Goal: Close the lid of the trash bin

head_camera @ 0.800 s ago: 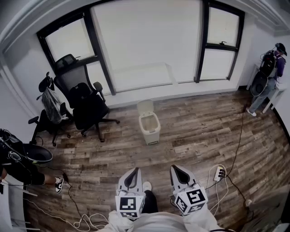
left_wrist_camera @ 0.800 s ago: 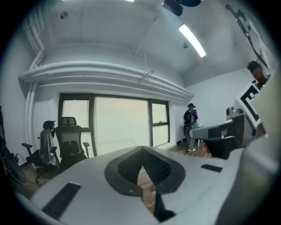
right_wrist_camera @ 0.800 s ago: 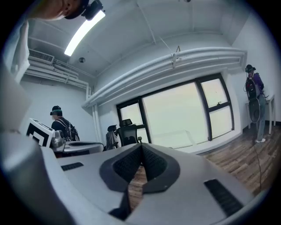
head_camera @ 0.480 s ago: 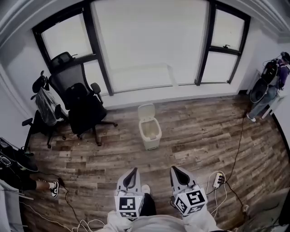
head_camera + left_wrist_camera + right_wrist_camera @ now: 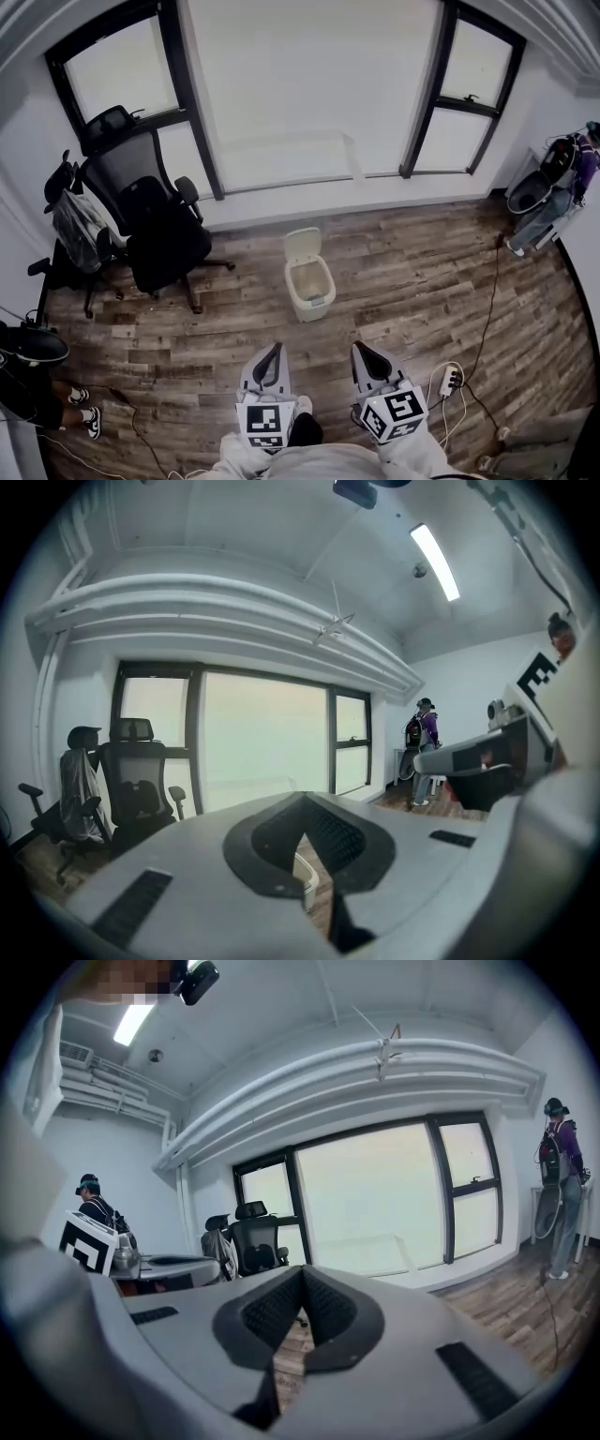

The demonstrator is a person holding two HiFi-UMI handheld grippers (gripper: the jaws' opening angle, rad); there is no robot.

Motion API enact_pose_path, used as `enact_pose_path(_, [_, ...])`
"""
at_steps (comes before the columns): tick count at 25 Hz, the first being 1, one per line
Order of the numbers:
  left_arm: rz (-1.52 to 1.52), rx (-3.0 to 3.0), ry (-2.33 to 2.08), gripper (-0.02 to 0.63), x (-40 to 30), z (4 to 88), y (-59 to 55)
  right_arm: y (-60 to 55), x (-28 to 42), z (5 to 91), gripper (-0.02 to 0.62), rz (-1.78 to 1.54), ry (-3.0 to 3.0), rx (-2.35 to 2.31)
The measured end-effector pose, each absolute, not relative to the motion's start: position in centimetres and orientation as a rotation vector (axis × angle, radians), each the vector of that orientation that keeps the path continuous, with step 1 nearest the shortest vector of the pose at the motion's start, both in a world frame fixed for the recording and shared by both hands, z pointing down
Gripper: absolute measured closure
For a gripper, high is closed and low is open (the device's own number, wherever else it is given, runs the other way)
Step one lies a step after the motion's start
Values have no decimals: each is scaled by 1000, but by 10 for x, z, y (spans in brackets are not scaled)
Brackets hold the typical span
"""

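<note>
The cream trash bin (image 5: 310, 291) stands on the wood floor near the window wall, its lid (image 5: 302, 246) tipped up and open at the back. Both grippers are held low in front of me, well short of the bin. The left gripper (image 5: 274, 349) points toward the bin with its jaws shut and nothing in them. The right gripper (image 5: 360, 348) is beside it, also shut and empty. In the left gripper view a sliver of the bin (image 5: 305, 878) shows below the closed tips of the left gripper (image 5: 301, 801). The right gripper (image 5: 302, 1271) view shows only floor beyond its tips.
A black office chair (image 5: 155, 225) and a second chair draped with clothing (image 5: 73, 220) stand left of the bin. Cables (image 5: 489, 309) and a power strip (image 5: 449, 380) lie on the floor at right. One person (image 5: 562, 183) stands far right; another's feet (image 5: 70, 408) show at left.
The view has shifted forward, so the bin sits a little lower and nearer in the head view. Both grippers keep their place and stay shut. The lid is still up.
</note>
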State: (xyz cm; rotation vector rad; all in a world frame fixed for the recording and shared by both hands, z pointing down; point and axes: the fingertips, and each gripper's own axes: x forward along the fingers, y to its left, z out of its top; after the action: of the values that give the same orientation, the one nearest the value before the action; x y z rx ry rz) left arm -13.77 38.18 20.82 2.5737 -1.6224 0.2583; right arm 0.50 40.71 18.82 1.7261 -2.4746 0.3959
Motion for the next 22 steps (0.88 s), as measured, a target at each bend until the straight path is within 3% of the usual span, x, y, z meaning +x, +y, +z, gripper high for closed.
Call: enact_pose_path(22, [284, 2566, -1624, 598, -175, 214, 268, 286, -29, 196, 572, 405, -2481, 1706])
